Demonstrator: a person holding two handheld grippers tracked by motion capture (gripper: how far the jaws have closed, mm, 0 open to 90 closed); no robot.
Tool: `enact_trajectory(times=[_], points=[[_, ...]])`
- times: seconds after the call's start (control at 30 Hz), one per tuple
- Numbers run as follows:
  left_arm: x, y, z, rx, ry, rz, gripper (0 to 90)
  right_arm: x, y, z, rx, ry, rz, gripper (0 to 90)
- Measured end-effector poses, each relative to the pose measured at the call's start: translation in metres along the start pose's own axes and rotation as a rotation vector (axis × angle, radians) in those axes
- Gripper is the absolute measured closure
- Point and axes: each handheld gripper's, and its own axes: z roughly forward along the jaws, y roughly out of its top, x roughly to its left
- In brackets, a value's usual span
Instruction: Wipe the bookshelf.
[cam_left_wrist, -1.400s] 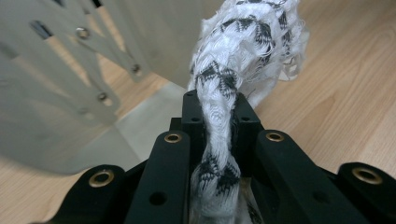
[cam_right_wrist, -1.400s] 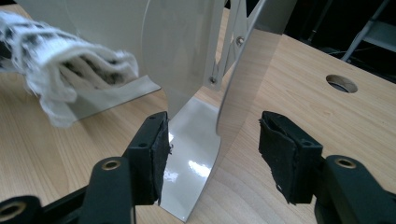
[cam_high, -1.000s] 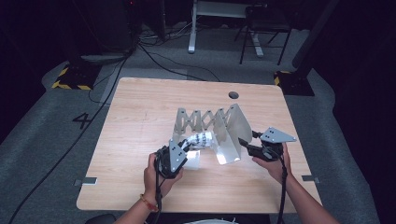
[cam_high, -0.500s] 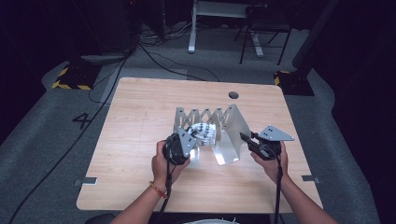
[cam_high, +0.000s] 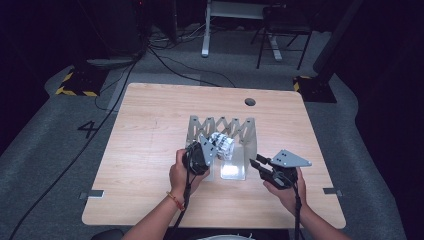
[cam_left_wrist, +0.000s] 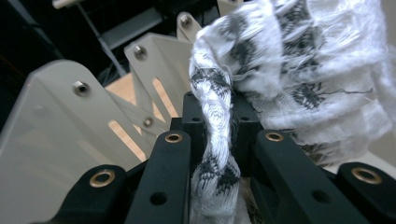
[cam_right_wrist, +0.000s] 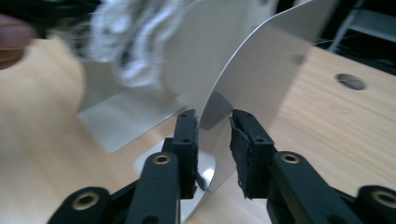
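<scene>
Since a second ago my left tongs (cam_high: 207, 150) have carried the cloth (cam_high: 222, 145) forward into the folding rack (cam_high: 220, 125) on the table (cam_high: 150, 120); they are clamping it tight. My right tongs (cam_right_wrist: 214, 135), jaws just opening slightly, are straddling the rack's end sheet (cam_right_wrist: 261, 65) without pressing it.

Your cloth (cam_high: 221, 145) is white with grey-black woven patches, frayed at the edges, bunched and twisted into a rope where your left tongs (cam_left_wrist: 219, 154) pinch it. It sits between the rack's (cam_high: 221, 127) side panels, mid-desk (cam_high: 150, 130). The rack is a pale grey, accordion-style frame with riveted cross-slats at its far side. Its thin right panel (cam_right_wrist: 261, 79) stands upright, curving, between your right tongs (cam_right_wrist: 214, 140).
</scene>
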Motion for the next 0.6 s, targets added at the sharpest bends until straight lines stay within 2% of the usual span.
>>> enact_trajectory(times=[0.03, 0.13, 0.2, 0.3, 0.37, 0.47, 0.6], points=[[-0.001, -0.001, 0.001, 0.007, 0.004, 0.011, 80.7, 0.004, 0.000, -0.001, -0.002, 0.029, -0.009, 66.7], [-0.009, -0.009, 0.006, 0.020, 0.019, 0.048, 80.7, 0.008, 0.000, -0.007, -0.027, 0.053, -0.026, 56.0], [-0.014, -0.015, 0.011, 0.022, 0.014, 0.061, 80.7, 0.006, 0.002, -0.011, -0.046, 0.075, -0.031, 51.3], [-0.020, -0.023, 0.019, 0.057, 0.000, 0.074, 80.7, -0.002, 0.003, -0.020, -0.093, 0.107, -0.040, 47.0], [-0.022, -0.028, 0.023, 0.077, 0.008, 0.109, 80.7, -0.008, 0.002, -0.025, -0.114, 0.102, -0.036, 45.2], [-0.020, -0.034, 0.026, 0.107, -0.002, 0.127, 80.6, -0.021, -0.001, -0.029, -0.122, 0.101, -0.020, 43.1], [-0.014, -0.039, 0.025, 0.130, -0.015, 0.174, 80.6, -0.036, -0.006, -0.029, -0.104, 0.072, -0.034, 42.2]])
